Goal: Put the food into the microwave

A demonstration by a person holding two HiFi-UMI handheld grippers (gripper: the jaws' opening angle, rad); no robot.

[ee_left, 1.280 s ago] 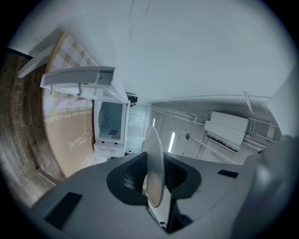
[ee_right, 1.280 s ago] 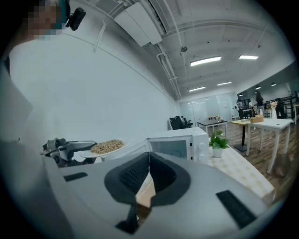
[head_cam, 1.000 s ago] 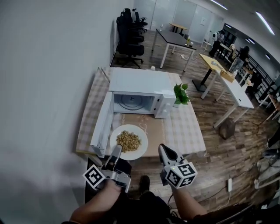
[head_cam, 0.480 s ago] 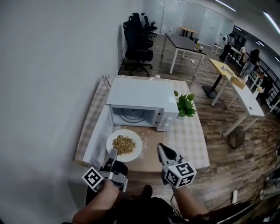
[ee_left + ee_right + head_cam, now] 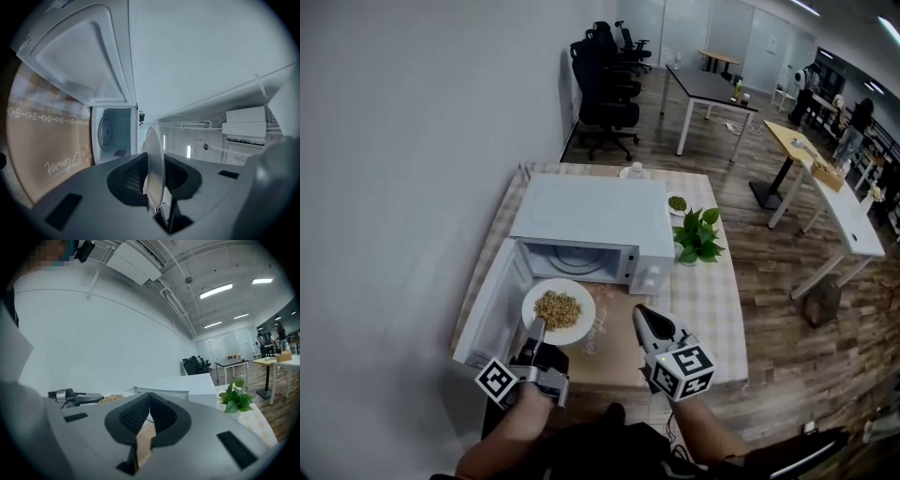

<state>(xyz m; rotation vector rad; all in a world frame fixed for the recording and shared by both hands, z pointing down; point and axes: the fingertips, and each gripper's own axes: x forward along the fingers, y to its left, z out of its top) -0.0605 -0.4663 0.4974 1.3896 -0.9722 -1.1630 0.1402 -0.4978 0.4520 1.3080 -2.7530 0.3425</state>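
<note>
Setting: open office with desks and chairs; a table [image 5: 705,298] under a checked cloth stands against a white wall.
Microwave [image 5: 592,217]: on the table, ahead of both grippers; its door [image 5: 487,311] is swung open to the left.
Cavity [image 5: 577,262]: faces the grippers; only the turntable shows inside.
Left gripper [image 5: 536,329]: clamped on the near rim of the plate [image 5: 582,298], which runs edge-on between its jaws in the left gripper view.
Plate: held about level, straight out from the left gripper; its far rim is just short of the cavity mouth.
Food [image 5: 557,307]: a heap of brownish pieces at the plate's middle.
Right gripper [image 5: 639,315]: jaws pressed together on nothing; it is right of the plate and apart from it.
Key relation: the cavity lies directly beyond the plate along the left gripper's line, so a forward push should seat the plate. The door close on the left leaves the least room.
Other containers: a potted plant [image 5: 697,236] stands right of the microwave; a small dish [image 5: 677,203] with green contents sits behind it.
</note>
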